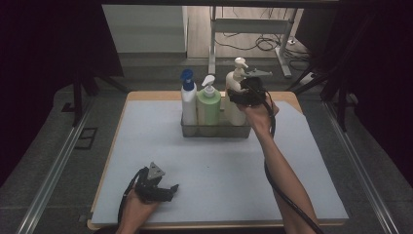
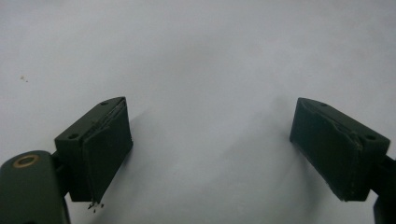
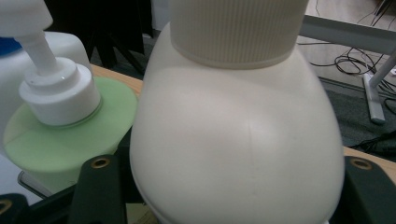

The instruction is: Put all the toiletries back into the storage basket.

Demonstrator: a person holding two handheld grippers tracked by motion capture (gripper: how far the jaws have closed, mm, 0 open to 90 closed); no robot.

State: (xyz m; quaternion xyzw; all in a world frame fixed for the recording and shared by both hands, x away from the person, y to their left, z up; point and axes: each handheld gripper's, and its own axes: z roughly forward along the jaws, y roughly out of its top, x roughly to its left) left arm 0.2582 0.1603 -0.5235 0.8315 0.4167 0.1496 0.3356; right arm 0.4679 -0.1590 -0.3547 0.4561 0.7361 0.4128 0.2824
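Left gripper [image 1: 163,187] agape; right gripper [image 1: 242,93] clamped

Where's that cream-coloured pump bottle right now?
In the high view the cream plastic pump bottle stands at the right end of the metal wire basket, beside the green pump bottle, with the right gripper around its shoulder.

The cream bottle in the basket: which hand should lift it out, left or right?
Right. The right gripper already has its jaws around the cream bottle in the basket. The left gripper lies open on the mat at the near edge, far from the bottles.
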